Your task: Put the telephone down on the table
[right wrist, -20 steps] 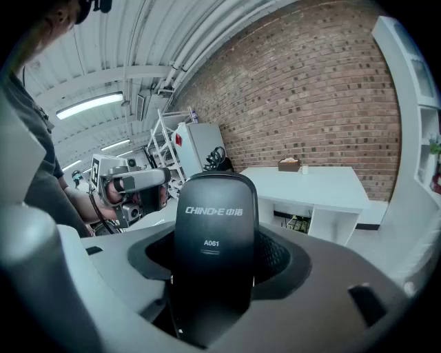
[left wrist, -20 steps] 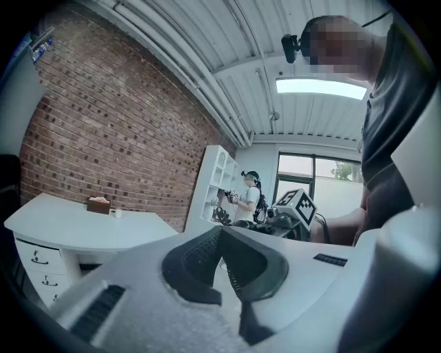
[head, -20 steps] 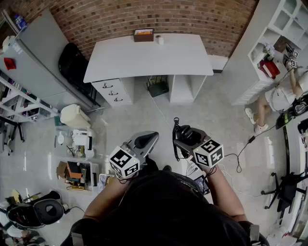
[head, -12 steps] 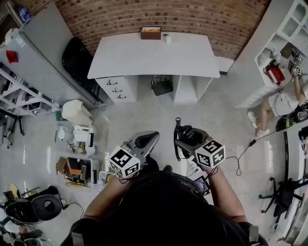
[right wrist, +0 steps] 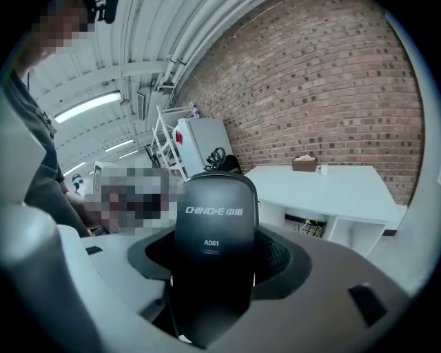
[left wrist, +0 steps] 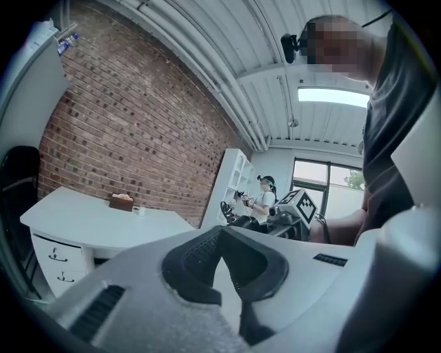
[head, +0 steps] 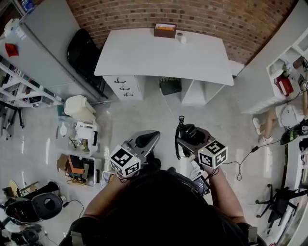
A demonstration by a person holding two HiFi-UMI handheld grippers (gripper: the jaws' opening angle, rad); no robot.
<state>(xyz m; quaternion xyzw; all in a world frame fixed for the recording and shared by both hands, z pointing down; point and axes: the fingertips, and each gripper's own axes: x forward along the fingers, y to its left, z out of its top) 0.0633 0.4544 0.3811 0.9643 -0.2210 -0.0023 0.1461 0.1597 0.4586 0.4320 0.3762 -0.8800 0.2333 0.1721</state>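
Brick, reddish-brown, makes the far wall (head: 192, 14), and a white table (head: 144, 53) stands against it on a pale, glossy floor (head: 144, 120). At the table's back edge sit a small brown box (head: 165, 30) and, just beside it, a white cup (head: 181, 37). White drawers (head: 124, 86) fill the table's left underside, and a black chair (head: 84, 53) stands at its left end. A white shelf unit (head: 284, 67) lines the right wall, with a seated person (head: 288, 115) near it.

The telephone (right wrist: 215, 220) is a black handset with a rounded top and smooth face, printed "CHINO-E" above "A061". A black coiled cord (head: 178, 139) hangs from it (where the cord ends I cannot trace).

The handset stands upright between the jaws of the right gripper (head: 192, 140), which is tilted somewhat downward. The jaws stand wide around the handset, and the dark ribbed pads appear to press against its sides, though its body covers the contact itself. It is held in the air above the floor, well apart from the table, which lies ahead of both grippers.

The left gripper (head: 143, 140) is held level beside the right one, its jaws drawn together with nothing between them.
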